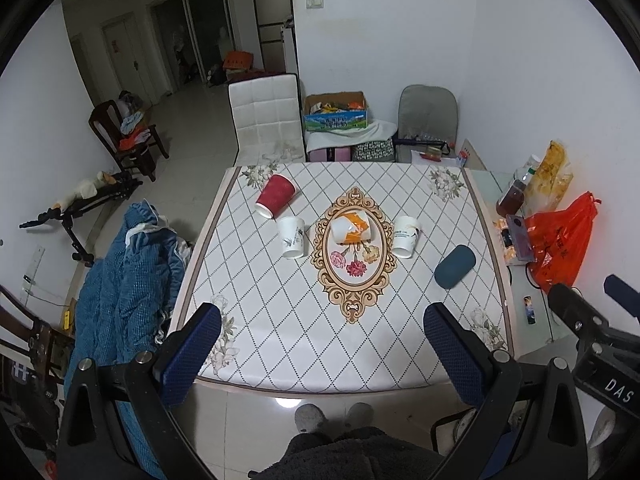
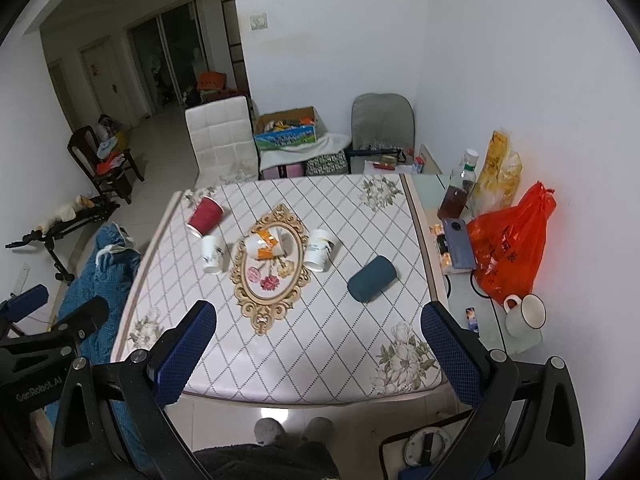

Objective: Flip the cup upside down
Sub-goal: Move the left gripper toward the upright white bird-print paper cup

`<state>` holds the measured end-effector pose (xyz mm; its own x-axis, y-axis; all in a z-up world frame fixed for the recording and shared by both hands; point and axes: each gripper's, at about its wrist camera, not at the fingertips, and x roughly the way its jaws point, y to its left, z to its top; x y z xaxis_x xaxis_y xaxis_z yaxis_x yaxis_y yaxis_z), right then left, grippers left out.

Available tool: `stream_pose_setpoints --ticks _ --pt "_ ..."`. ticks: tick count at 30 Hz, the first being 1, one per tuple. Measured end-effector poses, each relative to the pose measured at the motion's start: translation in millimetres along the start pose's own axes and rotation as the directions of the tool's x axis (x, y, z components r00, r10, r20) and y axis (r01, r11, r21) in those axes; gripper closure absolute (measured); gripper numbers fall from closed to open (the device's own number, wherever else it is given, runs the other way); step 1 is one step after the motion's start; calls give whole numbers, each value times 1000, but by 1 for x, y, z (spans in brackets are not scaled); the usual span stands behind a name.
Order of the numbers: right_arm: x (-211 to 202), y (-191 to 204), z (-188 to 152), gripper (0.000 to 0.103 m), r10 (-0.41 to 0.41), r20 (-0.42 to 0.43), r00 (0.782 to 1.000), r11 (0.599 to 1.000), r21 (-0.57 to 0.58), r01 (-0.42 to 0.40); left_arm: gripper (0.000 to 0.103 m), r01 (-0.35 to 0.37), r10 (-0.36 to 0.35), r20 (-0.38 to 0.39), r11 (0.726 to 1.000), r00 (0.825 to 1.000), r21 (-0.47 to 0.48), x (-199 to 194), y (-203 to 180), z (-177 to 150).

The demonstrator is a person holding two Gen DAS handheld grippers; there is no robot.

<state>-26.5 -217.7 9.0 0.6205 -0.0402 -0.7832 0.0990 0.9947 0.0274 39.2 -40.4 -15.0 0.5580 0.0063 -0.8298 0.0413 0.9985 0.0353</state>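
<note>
Several cups lie on their sides on the patterned table (image 1: 280,332): a red cup (image 1: 275,195) at the far left, a white cup (image 1: 292,237) beside it, an orange-and-white cup (image 1: 352,229) on the gold oval, a white cup (image 1: 405,236) to its right, and a dark teal cup (image 1: 455,266) nearer right. The same cups show in the right wrist view: red (image 2: 205,216), white (image 2: 213,254), orange-and-white (image 2: 264,247), white (image 2: 318,255), teal (image 2: 371,278). My left gripper (image 1: 322,328) and right gripper (image 2: 318,326) are open, empty, held high above the table's near edge.
A side shelf on the right holds an orange plastic bag (image 2: 510,246), a bottle (image 2: 456,194), a phone (image 2: 460,242) and a white mug (image 2: 526,314). A white chair (image 1: 266,120) stands behind the table. A blue quilt (image 1: 124,280) lies on the left. The person's feet (image 1: 334,418) are below.
</note>
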Motion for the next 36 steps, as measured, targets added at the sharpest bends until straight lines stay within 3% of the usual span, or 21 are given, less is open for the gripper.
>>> stream_pose_setpoints --ticks 11,20,28,36 --pt "99 -49 -21 0 -24 -160 987 999 27 29 0 -37 39 -99 999 994 30 76 -32 -3" --pt "178 -72 -46 0 -45 -289 956 997 43 60 0 -27 39 -167 997 985 76 139 -54 12" --pt "247 -84 -62 0 -60 -396 916 989 100 108 0 -4 37 -246 991 969 135 215 -73 45" --pt "327 -90 -81 0 -67 -520 852 971 161 175 0 84 2 -358 971 934 225 311 -112 83"
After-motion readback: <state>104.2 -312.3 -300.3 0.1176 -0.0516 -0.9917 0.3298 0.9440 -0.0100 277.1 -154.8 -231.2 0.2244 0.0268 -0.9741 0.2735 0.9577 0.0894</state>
